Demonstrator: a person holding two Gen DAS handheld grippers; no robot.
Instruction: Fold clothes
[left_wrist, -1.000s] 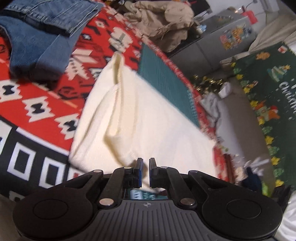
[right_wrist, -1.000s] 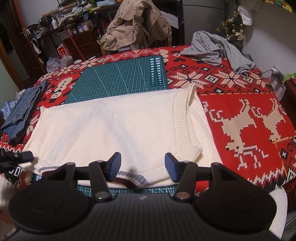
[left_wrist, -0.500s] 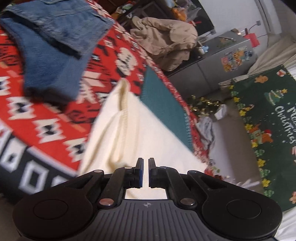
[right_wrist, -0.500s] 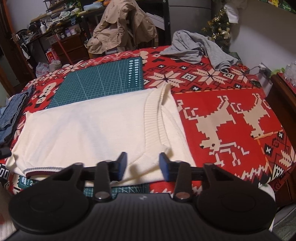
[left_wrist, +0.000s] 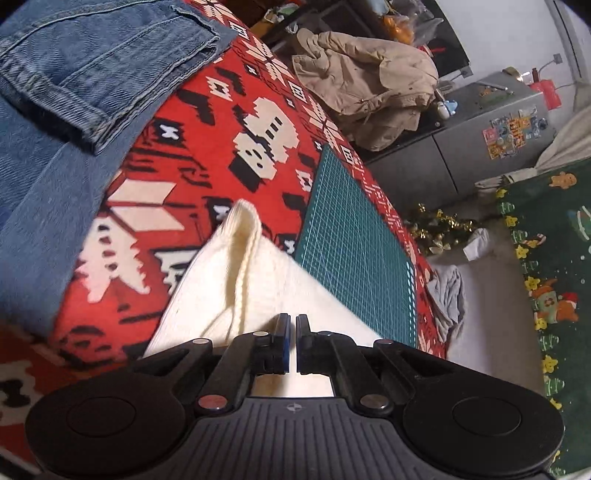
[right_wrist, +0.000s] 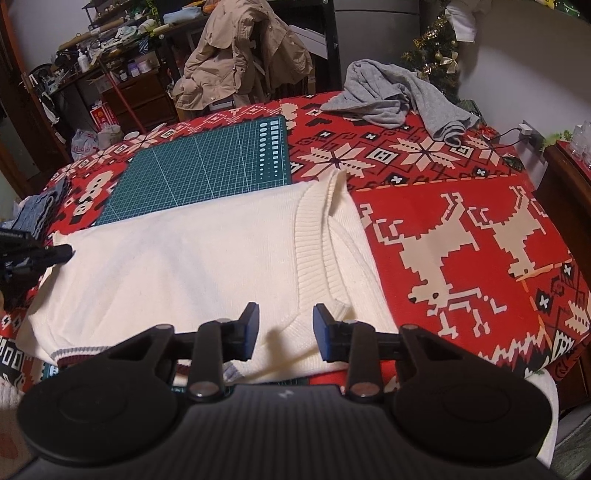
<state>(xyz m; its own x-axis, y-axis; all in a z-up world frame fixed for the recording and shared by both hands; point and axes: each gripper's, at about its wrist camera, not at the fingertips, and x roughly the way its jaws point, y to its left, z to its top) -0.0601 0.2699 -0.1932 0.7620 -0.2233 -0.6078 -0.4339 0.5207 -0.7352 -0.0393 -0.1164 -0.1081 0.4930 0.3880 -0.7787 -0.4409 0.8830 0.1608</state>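
Observation:
A cream knit sweater (right_wrist: 184, 266) lies flat across the red patterned tablecloth (right_wrist: 461, 229), its ribbed neckline (right_wrist: 314, 240) to the right and a striped hem at the near edge. My right gripper (right_wrist: 284, 325) is open, its fingers straddling the near edge of the sweater just below the neckline's point. My left gripper (left_wrist: 290, 339) is shut to a thin gap on the sweater (left_wrist: 280, 280) at its left side, where a raised fold runs up to the fingers. From the right wrist view the left gripper (right_wrist: 55, 253) sits at the sweater's far left corner.
A green cutting mat (right_wrist: 199, 173) lies behind the sweater. Folded jeans (left_wrist: 74, 92) sit at the table's left end and a crumpled grey garment (right_wrist: 399, 96) at the back right. A beige jacket (right_wrist: 240, 55) hangs over a chair beyond the table.
My left gripper has moved along the sweater's left edge toward the far corner, staying shut. The right gripper's fingers have narrowed and shifted toward the neckline point.

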